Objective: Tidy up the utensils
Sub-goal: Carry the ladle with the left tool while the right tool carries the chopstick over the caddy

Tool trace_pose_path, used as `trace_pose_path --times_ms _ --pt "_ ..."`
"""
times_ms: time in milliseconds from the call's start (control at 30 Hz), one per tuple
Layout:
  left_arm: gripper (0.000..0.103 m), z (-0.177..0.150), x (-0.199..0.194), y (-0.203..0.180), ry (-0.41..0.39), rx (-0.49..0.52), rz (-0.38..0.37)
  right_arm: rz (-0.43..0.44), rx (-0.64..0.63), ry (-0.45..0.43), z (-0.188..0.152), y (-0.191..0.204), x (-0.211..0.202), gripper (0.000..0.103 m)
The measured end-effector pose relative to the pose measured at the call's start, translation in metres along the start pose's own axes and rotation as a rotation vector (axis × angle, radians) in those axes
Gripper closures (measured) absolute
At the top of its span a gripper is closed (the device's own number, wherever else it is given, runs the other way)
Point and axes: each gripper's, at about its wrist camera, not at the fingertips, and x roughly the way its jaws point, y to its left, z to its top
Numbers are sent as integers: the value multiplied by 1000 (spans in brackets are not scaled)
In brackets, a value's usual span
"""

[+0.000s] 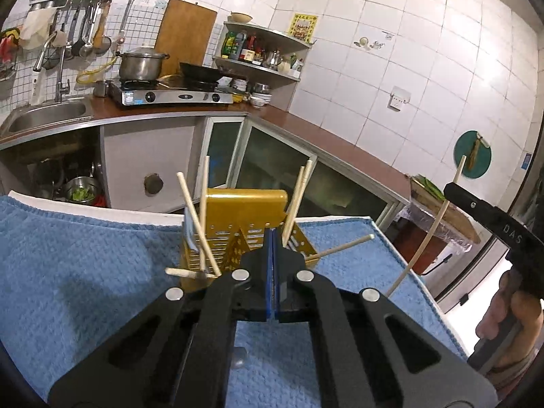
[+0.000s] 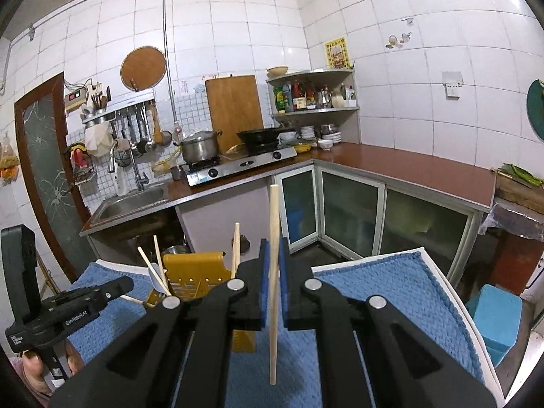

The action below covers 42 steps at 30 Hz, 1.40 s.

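Right gripper [image 2: 273, 268] pinches a chopstick [image 2: 273, 238] upright, long axis twelve to six; the yellow utensil holder [image 2: 193, 272] lies toward ten o'clock. Left gripper [image 1: 274, 255] is pressed together, empty.

Left tongs [image 1: 274, 238] closed and empty before yellow holder [image 1: 244, 217], chopsticks [image 1: 199, 227] inside, blue towel [image 1: 85, 255] beneath

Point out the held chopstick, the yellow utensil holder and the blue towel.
chopstick [image 2: 274, 238], right wrist view, shaft above the grip.
yellow utensil holder [image 1: 248, 205], left wrist view, back panel.
blue towel [image 1: 85, 272], left wrist view, bare weave.
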Motion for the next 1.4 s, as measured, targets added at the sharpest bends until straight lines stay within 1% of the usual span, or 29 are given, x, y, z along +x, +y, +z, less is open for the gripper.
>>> trace_pose_path --times_ms 133,200,233,267,300,333,400,433,533,600,667,700,767,800,833,900,1000,1167,1200,1300,1400 --pt "103 -8 8 17 76 -27 57 3 16 28 -7 -10 13 97" --pt "103 -16 6 27 78 -50 85 2 21 41 -13 -14 17 97" --pt "99 -20 6 32 75 -54 97 0 22 44 -14 -14 19 97" --pt "95 -25 6 35 75 -56 112 -1 27 47 -17 -15 21 97" --pt "82 -29 6 36 80 -58 128 0 34 51 -19 -17 23 97" --pt "66 -36 9 37 86 -61 151 2 41 57 -21 -19 25 97" --pt "52 -42 13 37 73 -56 187 7 49 65 -24 -20 29 97" --pt "51 -44 16 35 68 -48 200 7 48 68 -25 -20 32 97" --pt "52 -46 31 30 85 -26 202 6 40 75 -28 -18 36 97" --pt "52 -47 42 27 99 -7 221 5 38 80 -30 -19 39 97" --pt "57 -52 49 22 104 3 245 6 42 84 -31 -19 41 97" --pt "61 -53 54 22 103 8 261 5 43 89 -32 -19 42 97" --pt "70 -55 60 23 111 5 268 3 40 97 -34 -20 47 97" --pt "81 -55 65 24 120 0 273 3 41 99 -35 -21 48 97" --pt "88 -56 67 23 127 -3 276 4 41 101 -36 -21 49 97" --pt "91 -56 72 24 141 -5 269 5 41 104 -38 -21 51 97" --pt "94 -56 75 23 140 1 278 5 39 104 -40 -19 52 97" --pt "95 -58 71 24 136 8 255 8 37 97 -40 -16 53 97" --pt "97 -58 68 22 124 19 250 8 36 95 -40 -15 52 97" --pt "97 -56 59 13 100 52 242 12 33 93 -41 -15 52 97" --pt "97 -53 49 10 84 50 215 12 33 87 -41 -15 50 97"
